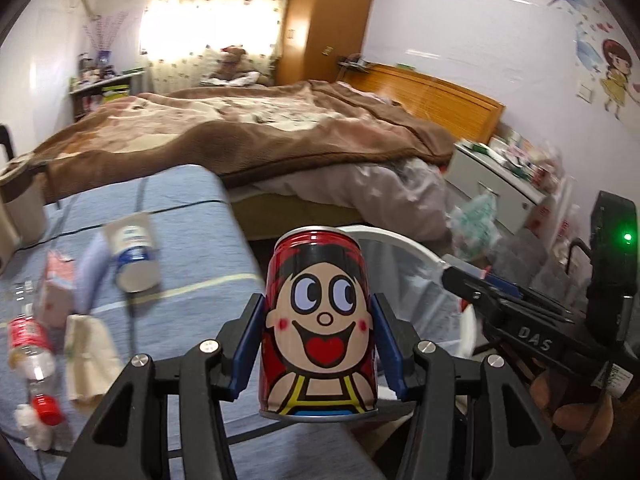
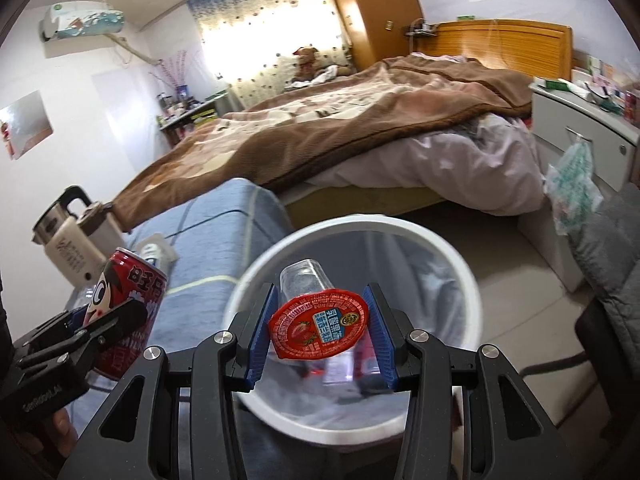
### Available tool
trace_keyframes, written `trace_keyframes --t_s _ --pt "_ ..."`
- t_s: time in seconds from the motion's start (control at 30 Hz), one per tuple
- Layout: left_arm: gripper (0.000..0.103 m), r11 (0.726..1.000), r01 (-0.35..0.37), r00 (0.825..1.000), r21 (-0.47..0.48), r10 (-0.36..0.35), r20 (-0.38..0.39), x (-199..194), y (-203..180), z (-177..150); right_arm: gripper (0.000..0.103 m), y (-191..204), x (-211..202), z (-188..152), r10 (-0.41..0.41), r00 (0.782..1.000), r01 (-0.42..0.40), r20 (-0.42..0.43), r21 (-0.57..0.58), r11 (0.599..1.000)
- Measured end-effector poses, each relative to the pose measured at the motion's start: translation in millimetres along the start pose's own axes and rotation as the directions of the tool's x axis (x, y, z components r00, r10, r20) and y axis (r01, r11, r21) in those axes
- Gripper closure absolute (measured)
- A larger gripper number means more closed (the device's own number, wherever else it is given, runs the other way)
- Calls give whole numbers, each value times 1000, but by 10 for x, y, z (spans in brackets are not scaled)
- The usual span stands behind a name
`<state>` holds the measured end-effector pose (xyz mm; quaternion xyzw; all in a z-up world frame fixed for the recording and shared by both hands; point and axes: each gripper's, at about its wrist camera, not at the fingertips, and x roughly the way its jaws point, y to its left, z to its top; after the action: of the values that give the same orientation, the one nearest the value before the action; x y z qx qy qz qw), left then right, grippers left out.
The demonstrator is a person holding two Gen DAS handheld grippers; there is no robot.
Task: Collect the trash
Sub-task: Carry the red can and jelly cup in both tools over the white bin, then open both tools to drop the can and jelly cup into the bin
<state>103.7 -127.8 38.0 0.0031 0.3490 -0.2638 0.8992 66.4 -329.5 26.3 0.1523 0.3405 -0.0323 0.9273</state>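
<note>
I am carrying trash to the white bin (image 2: 400,226). My right claw (image 2: 318,330) squeezes a jelly cup (image 2: 318,326) right over it. My left claw (image 1: 316,344) squeezes a red can (image 1: 318,320) beside the rim. Next I should let go of the cup.

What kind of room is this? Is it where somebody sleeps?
Yes, it looks like a bedroom in a home. There is a big bed with a brown blanket, a tall wooden wardrobe, and a curtain over a bright window.
</note>
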Motion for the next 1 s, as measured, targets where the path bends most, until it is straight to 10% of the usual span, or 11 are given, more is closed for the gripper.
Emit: trace_keyframes --t_s 1.0 --pt "35 1000 -8 999 28 9 -33 133 -252 -108 49 -213 116 -169 -55 997 55 -55 10 998"
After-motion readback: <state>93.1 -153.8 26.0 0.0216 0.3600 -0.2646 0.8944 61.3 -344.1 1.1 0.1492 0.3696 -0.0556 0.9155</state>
